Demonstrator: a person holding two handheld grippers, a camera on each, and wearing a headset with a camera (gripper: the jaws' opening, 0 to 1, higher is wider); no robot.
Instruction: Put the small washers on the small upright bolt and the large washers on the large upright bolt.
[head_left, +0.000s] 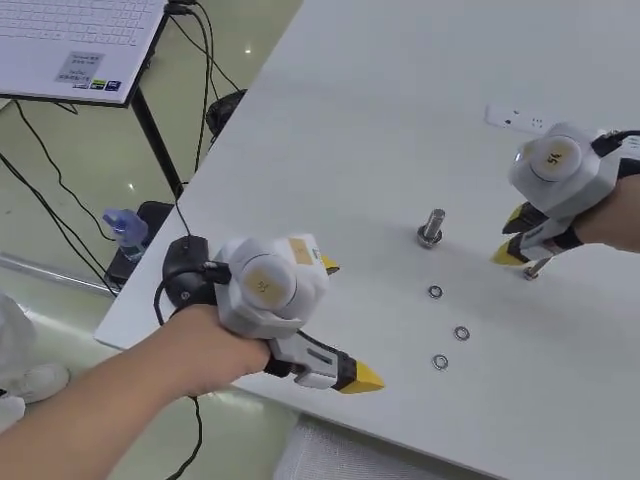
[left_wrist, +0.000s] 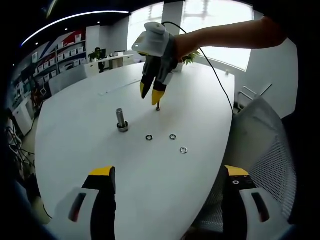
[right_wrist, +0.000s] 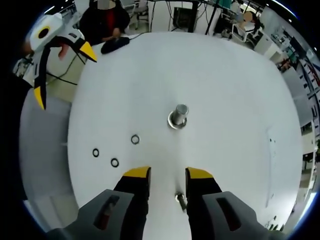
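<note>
Your right gripper straddles the thin silver bolt, jaws parted. Your left gripper gapes empty over the worktop's edge

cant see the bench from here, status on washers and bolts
Left gripper open, empty, near table edge. Right gripper open, tips at small bolt. Three washers loose on table by large bolt. Nothing in the way.
</note>
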